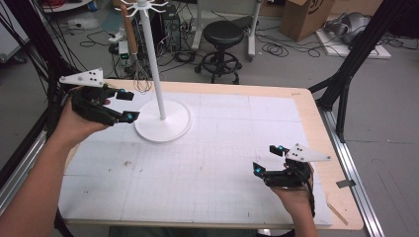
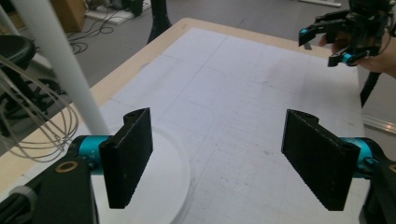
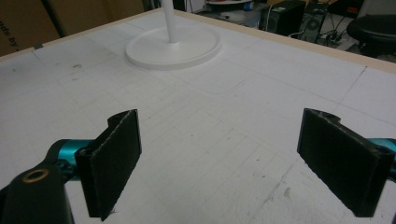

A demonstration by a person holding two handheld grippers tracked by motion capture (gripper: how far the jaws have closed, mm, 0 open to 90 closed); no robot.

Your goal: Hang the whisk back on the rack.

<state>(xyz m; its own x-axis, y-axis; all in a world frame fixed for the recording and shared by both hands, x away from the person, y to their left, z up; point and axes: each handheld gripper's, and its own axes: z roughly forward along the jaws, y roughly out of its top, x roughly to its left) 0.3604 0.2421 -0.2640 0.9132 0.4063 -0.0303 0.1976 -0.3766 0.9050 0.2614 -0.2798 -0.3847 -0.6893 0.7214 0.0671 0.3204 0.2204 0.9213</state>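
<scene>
The white table [image 1: 207, 163] carries a white hanging stand [image 1: 160, 98] with a round base and thin pole, just beside the left gripper [image 1: 127, 106]. A wire whisk [image 1: 137, 64] with a wooden handle hangs from its top hooks, behind this gripper. The left gripper is wide open and holds nothing. The right gripper [image 1: 267, 159], well apart from the stand, is also wide open and empty.

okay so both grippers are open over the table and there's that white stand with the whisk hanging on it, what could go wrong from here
The left gripper is open right beside the white stand, near its thin pole. A sideways bump could rock the stand.

The whisk hangs from a hook at the top; a knock might swing it or drop it off the far edge of the table.

The right gripper is well clear, so little risk there.
</scene>
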